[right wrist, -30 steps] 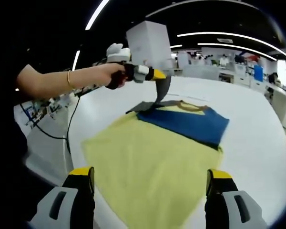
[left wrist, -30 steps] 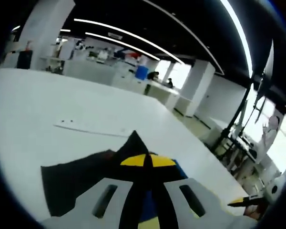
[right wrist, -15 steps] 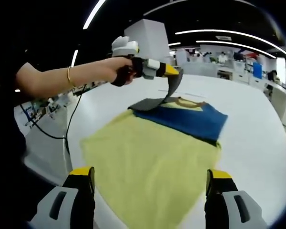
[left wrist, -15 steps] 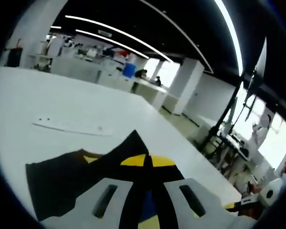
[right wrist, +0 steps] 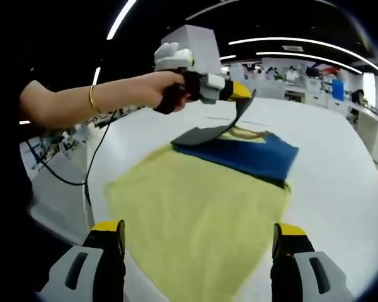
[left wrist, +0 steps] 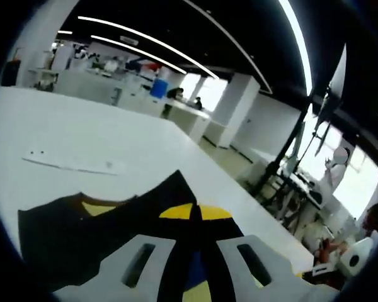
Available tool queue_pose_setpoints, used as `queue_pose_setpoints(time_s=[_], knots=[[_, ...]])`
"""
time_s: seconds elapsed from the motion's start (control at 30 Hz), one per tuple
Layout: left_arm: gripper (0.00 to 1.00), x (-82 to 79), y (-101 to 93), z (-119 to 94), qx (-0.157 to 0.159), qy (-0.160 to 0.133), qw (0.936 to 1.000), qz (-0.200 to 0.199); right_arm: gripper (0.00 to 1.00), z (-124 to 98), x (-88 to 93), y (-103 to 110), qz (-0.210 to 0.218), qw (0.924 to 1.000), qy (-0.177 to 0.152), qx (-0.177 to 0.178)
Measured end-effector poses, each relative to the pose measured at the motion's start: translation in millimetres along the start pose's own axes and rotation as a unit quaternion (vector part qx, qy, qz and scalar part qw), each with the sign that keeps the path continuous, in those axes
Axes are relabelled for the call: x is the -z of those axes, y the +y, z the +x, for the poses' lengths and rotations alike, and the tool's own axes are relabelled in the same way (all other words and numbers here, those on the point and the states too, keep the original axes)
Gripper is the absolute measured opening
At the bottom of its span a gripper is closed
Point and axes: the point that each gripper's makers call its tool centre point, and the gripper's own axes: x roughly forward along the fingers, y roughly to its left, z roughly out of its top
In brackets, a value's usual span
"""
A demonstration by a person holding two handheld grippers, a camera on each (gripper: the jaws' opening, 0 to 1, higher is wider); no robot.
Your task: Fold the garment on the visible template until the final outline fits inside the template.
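I am seeing the yellow and blue cloth garment (right wrist: 201, 189) lying on the white table, its broad yellow body spreading flat toward me and its blue part lying beyond. Its dark grey sleeve (right wrist: 230, 123) is rising off the cloth, hanging pinched at its tip in the left gripper (right wrist: 242, 92).

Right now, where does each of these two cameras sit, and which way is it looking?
Left gripper view: rides on the left gripper, low over the table, looking along its shut jaws pinching dark cloth, toward the office beyond.
Right gripper view: rides on the right gripper, jaws open, looking across the garment; the person's arm holds the left gripper lifting the sleeve.
Shared: cloth, table, left gripper.
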Motion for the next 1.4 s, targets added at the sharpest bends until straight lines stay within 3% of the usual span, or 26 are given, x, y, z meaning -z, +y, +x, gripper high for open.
queue_pose_setpoints(time_s=[0.3, 0.83, 1.07, 1.4], knots=[[0.0, 9.2, -23.4, 17, 0.031, 0.016, 0.9993, 0.01, 0.96, 1, 6.0, -3, 0.008, 1.0, 0.004, 0.0], [0.0, 51.8, -36.4, 40, 0.046, 0.065, 0.9967, 0.015, 0.96, 3, 5.5, -9, 0.014, 0.9999, 0.001, 0.006], [0.0, 76.6, -35.2, 43, 0.041, 0.099, 0.994, 0.024, 0.96, 2, 10.2, -12, 0.02, 0.9998, 0.004, 0.008], [0.0, 101.7, -26.0, 54, 0.028, 0.126, 0.9916, -0.004, 0.96, 3, 9.2, -14, 0.023, 0.9997, 0.001, 0.01]])
